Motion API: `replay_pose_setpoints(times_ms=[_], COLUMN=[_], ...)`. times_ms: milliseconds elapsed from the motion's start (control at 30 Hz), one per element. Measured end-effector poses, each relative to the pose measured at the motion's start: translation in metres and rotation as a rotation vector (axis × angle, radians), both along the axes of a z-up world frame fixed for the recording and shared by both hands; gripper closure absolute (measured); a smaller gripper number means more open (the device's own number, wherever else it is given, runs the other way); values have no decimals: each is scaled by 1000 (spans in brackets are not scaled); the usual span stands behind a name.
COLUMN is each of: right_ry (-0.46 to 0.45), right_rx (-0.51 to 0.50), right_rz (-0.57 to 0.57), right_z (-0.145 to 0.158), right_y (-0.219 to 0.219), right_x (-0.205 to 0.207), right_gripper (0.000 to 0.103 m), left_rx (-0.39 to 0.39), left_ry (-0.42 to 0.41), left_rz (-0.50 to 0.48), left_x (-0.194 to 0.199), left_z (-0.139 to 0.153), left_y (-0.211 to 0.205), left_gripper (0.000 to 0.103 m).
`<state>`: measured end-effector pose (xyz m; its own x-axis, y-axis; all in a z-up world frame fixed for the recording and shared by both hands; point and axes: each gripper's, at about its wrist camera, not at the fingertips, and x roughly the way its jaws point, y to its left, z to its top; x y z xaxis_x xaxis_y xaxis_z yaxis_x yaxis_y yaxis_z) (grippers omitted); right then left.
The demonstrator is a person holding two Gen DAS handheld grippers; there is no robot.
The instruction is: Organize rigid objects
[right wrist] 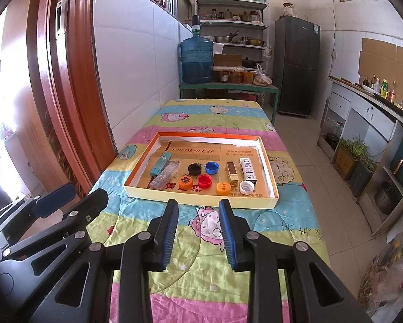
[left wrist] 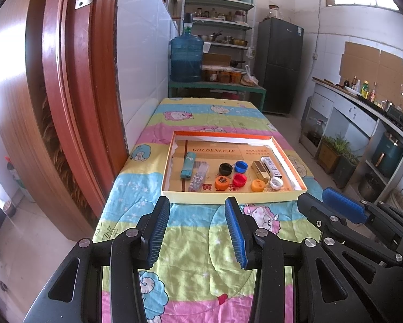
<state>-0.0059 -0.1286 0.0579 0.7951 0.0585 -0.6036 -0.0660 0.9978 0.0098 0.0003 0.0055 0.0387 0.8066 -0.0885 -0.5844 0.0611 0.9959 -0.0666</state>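
A shallow cardboard tray lies on the cartoon-print tablecloth. Inside it are a teal lighter and a patterned lighter at the left. In the middle sit a black cap, blue cap, red cap and two orange caps. A white cap, a gold-brown box and a white box are at the right. My left gripper and right gripper hover side by side before the tray's near wall, both open and holding nothing.
A red-brown wooden door and a tiled wall run along the table's left side. Beyond the table stand a blue water jug, a loaded shelf and a dark fridge. A counter and potted plants line the right.
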Motion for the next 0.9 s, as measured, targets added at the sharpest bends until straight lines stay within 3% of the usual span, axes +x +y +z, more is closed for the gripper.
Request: replay_pose_setpoints(times_ms=[900], right_ry=[-1], right_rx=[0], right_rz=[0], right_z=[0], right_y=[0], right_x=[0], right_gripper=[72], left_rx=[0], left_ry=[3], left_rz=[-1], left_x=[-3], left_z=[0], left_y=[-2], left_gripper=[59])
